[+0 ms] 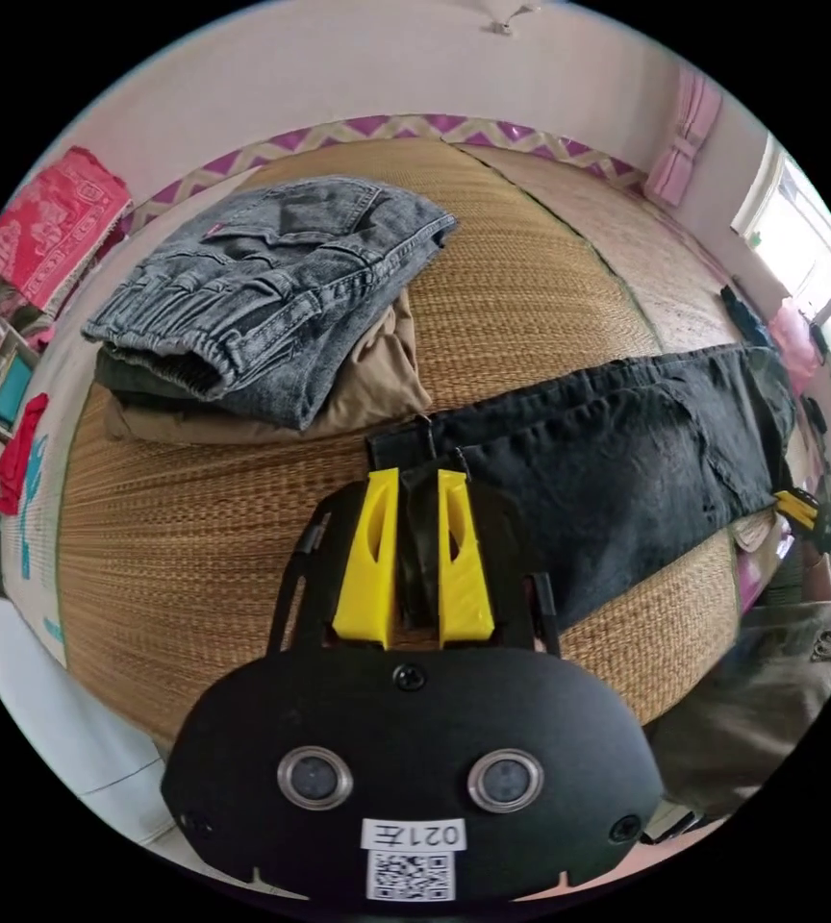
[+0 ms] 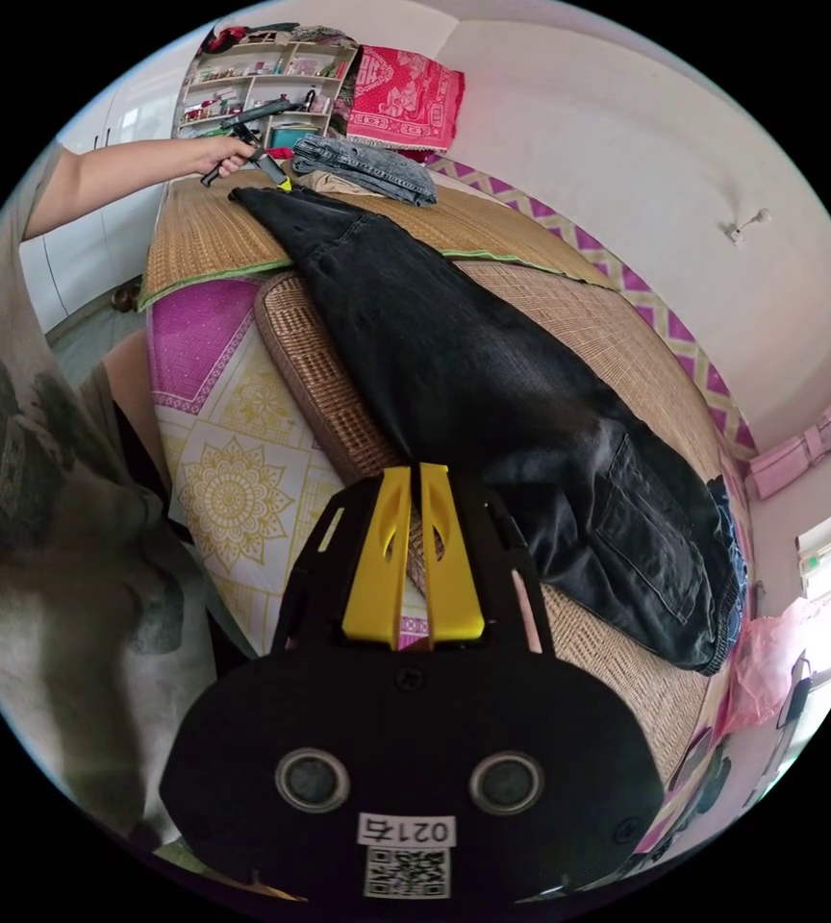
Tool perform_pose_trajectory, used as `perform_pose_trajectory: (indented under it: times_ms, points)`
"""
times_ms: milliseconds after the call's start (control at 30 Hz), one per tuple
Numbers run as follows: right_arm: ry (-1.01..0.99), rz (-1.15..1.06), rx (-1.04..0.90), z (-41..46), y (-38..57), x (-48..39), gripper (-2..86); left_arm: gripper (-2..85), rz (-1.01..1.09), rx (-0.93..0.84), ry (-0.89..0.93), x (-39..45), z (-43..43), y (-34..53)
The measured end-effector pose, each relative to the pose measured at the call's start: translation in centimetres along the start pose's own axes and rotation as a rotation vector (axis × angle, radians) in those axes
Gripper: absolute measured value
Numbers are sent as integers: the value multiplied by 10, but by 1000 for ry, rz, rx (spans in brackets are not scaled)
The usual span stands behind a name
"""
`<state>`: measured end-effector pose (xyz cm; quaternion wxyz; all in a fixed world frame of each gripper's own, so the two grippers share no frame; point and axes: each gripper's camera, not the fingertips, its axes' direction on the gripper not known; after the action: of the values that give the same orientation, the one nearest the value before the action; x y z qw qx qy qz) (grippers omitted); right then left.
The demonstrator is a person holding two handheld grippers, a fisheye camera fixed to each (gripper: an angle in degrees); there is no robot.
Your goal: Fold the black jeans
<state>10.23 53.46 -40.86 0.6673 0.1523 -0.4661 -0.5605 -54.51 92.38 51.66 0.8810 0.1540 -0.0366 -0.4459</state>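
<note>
The black jeans (image 1: 627, 452) lie stretched along a woven straw mat (image 1: 194, 538), folded lengthwise with a back pocket up (image 2: 646, 548). My left gripper (image 1: 417, 473) is shut on the leg-hem end, with dark cloth pinched between its yellow jaws. In the right gripper view the left gripper (image 2: 276, 178) sits at the far hem, held by a hand. My right gripper (image 2: 416, 469) is shut, its tips at the near edge of the jeans (image 2: 473, 385) around the thigh. I cannot tell whether they pinch cloth. In the left gripper view the right gripper (image 1: 805, 510) shows by the waist end.
A stack of folded clothes, grey jeans (image 1: 262, 279) over a tan garment (image 1: 377, 385), sits just beyond the hem. A patterned sheet (image 2: 233, 481) covers the bed edge beside the person's body (image 2: 40, 500). A shelf (image 2: 262, 77) and red cloth (image 2: 401, 91) stand behind.
</note>
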Motion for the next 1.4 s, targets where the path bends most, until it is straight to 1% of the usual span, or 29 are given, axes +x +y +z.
perform_pose_trajectory:
  times_ms: [100,233,300,367,533,600,733,800,900,967,1000,1067,1133,1167,1200,1233,1300,1333,1367,1400]
  points:
    - [6,-1,-1,1,1,3,0,10,-6,26,20,-4,-7,11]
    - [3,1,-1,2,2,9,-3,-3,-58,182,73,-9,-44,28]
    - [0,2,-1,2,1,12,-4,-5,-64,216,74,-6,-54,26]
    - [0,3,-1,3,1,15,-4,-6,-62,211,52,0,-51,17]
    - [-6,24,-27,-2,-8,23,-3,-7,-48,72,-41,16,3,-13]
    - [13,24,-2,-15,-12,26,1,-7,-52,82,-45,20,10,-14]
    - [-98,88,155,-56,-30,59,7,-7,-51,75,-25,28,8,-16]
    - [-138,98,202,-60,-49,84,13,-6,-44,67,-29,34,7,-17]
    - [-93,40,186,-29,-93,123,31,-5,-65,71,-22,44,4,-19]
    - [-17,-53,105,17,-130,154,52,-4,-97,100,-2,49,-3,-18]
    - [-19,-78,90,27,-138,162,57,-4,-104,135,1,56,-15,-16]
    - [-51,-160,8,66,-172,193,75,-2,-58,212,-37,81,-43,-17]
    - [-35,-235,-61,91,-193,208,84,0,79,296,-95,140,-73,-29]
    - [-35,-262,-88,103,-205,217,86,1,124,313,-84,156,-77,-33]
    - [-44,-270,-101,109,-211,222,86,3,216,331,-28,189,-80,-46]
    - [-90,-275,-112,118,-221,231,84,7,287,308,7,220,-76,-62]
    - [-130,-260,-139,132,-232,242,73,12,341,246,-52,262,-66,-88]
    - [-149,-252,-157,141,-237,247,55,14,360,258,-89,284,-63,-100]
    - [-181,-244,-161,146,-240,250,31,15,375,272,-86,293,-63,-104]
    - [-187,-242,-163,148,-242,251,22,20,420,277,-42,312,-58,-113]
